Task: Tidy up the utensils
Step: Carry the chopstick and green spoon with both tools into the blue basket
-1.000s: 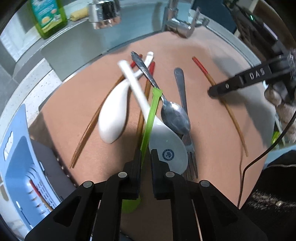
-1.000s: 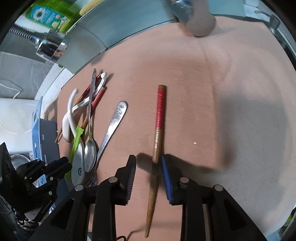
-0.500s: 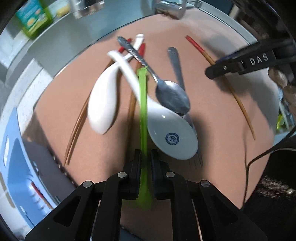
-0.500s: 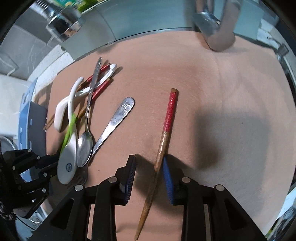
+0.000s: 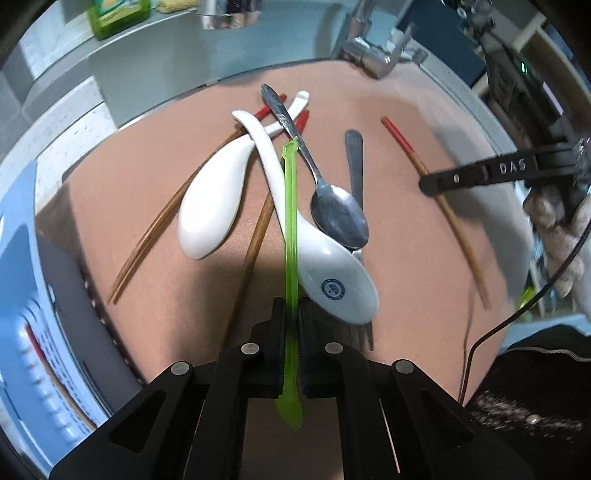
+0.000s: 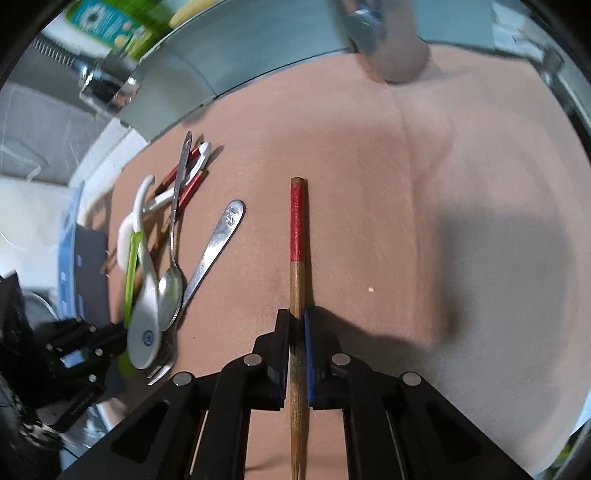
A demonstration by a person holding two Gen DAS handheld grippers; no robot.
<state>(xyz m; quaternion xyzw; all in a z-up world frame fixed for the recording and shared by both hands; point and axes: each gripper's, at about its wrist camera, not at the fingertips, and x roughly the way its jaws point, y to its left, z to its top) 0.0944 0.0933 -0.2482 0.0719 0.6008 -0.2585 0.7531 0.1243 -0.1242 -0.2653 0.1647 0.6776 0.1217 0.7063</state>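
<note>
On the pink mat [image 5: 402,280], my left gripper [image 5: 291,306] is closing tight on a thin green plastic utensil [image 5: 290,206], which runs straight between its fingers over the pile. The pile holds two white ceramic spoons [image 5: 214,206] [image 5: 332,273], a metal spoon [image 5: 338,218], a fork handle [image 5: 354,155] and brown chopsticks [image 5: 155,229]. To the right, apart from the pile, my right gripper [image 6: 296,317] is closing on a red-ended wooden chopstick [image 6: 298,221], its pads touching the shaft on both sides.
A blue slotted basket [image 5: 22,295] stands off the mat's left edge. A sink with a tap [image 5: 369,59] and a green bottle [image 5: 118,14] lies beyond the mat. A person's hand [image 5: 554,229] holds the right gripper.
The right jaws have closed from a clear gap onto the chopstick, which now lies straight between them. The green utensil has swung into line with the left fingers.
</note>
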